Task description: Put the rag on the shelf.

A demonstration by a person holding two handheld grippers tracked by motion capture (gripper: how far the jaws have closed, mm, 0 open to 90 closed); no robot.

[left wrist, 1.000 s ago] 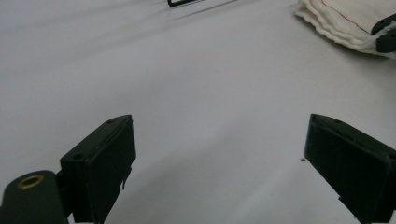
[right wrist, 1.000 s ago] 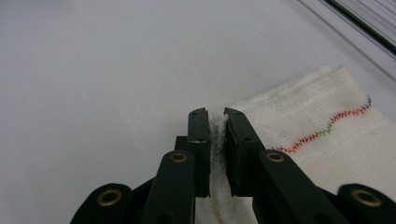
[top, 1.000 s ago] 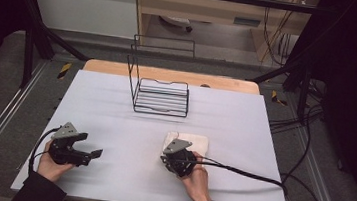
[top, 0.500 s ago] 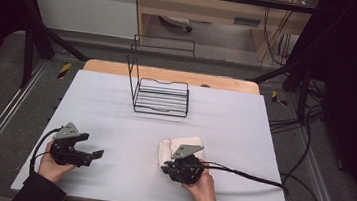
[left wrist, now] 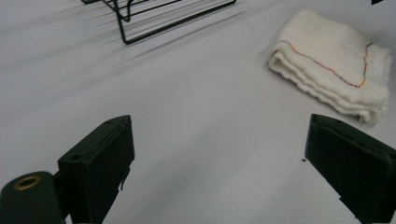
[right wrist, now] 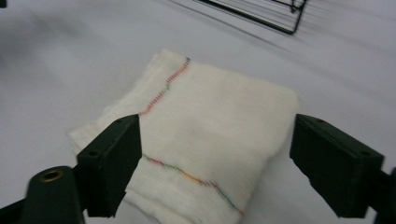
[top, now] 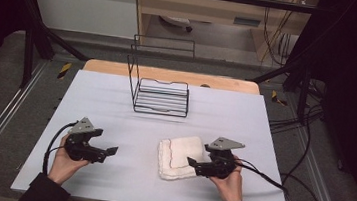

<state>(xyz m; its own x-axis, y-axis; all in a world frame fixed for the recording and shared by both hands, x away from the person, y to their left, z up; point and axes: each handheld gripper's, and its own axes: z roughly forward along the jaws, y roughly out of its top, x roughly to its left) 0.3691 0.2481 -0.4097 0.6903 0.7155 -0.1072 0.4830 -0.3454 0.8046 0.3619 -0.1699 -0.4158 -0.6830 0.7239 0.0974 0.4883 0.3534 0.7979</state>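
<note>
A pale grey table top (top: pixel 106 103) is seen from above, with wide bare room between the two grippers and out to its left and near edges. Well ahead of both grippers, toward the far edge, a black wire rack (top: pixel 160 91) is stood, its tall back frame upright on the left side and its low tray reaching right.

A folded cream cloth (top: pixel 179 157) is laid flat directly ahead of the right gripper (top: pixel 191 162) and just beside its tips; in the right gripper view the cloth (right wrist: pixel 201 140) is framed between the jaws, a line of coloured stitching running across it. Its outline is close to square, so no long axis can be told; its layered folded edges are turned toward the left gripper (top: pixel 111 150), as the left gripper view shows (left wrist: pixel 334 70).

The right gripper's jaws are held wide apart, with nothing clamped. The left gripper's jaws are likewise spread wide over bare table, the cloth well off to its right.
</note>
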